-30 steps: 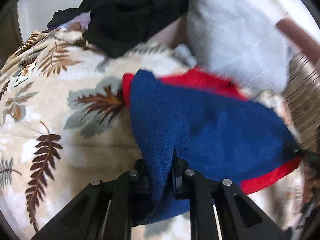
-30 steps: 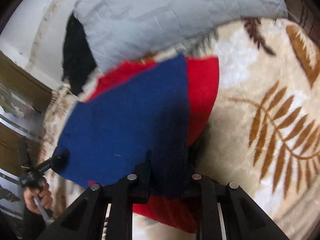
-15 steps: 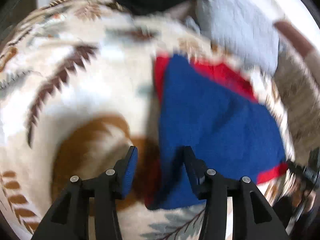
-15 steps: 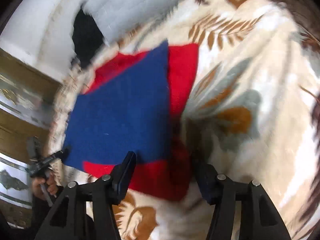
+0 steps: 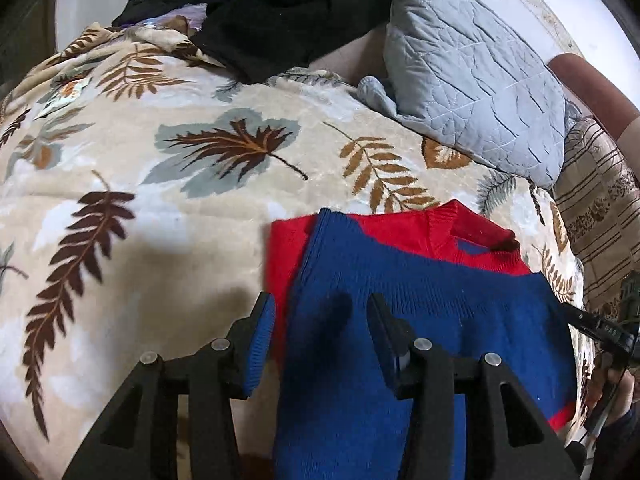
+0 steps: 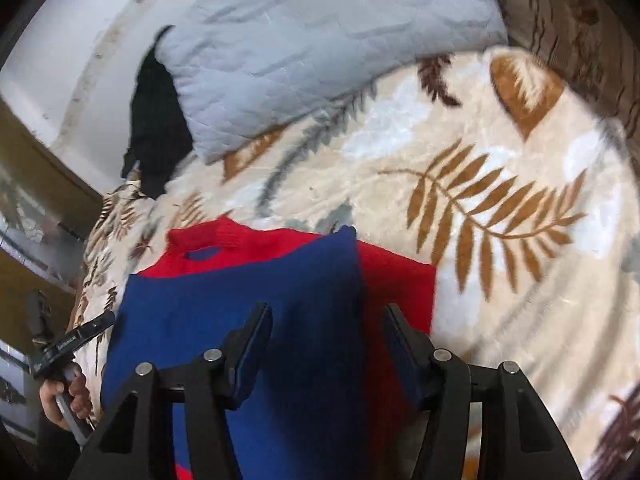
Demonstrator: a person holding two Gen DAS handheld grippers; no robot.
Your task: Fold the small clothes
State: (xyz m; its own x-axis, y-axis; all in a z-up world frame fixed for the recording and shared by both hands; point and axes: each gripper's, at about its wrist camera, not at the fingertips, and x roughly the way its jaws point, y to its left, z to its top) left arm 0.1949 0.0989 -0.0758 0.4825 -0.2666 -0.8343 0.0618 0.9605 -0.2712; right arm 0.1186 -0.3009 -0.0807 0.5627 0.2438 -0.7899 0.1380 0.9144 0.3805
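Note:
A small knitted sweater (image 5: 420, 300), red with a blue half folded over it, lies flat on the leaf-patterned blanket (image 5: 168, 208). My left gripper (image 5: 322, 316) hovers open over the sweater's left edge, its blue pads clear of the cloth. In the right wrist view the same sweater (image 6: 240, 304) lies under my right gripper (image 6: 328, 328). Its jaws are closing with the blue edge below them, and the pads do not press on it. Each view shows the other gripper at the sweater's far side, held by a hand (image 6: 64, 396).
A grey quilted pillow (image 5: 472, 80) lies beyond the sweater. Black clothes (image 5: 288, 12) are heaped at the back left, and a striped brown cloth (image 5: 600, 208) lies to the right. The blanket (image 6: 500, 200) spreads wide on both sides.
Both grippers were shut on the blue layer a second ago; they have let go and opened. The blue half now lies flat on the red, and both grippers have drawn back.

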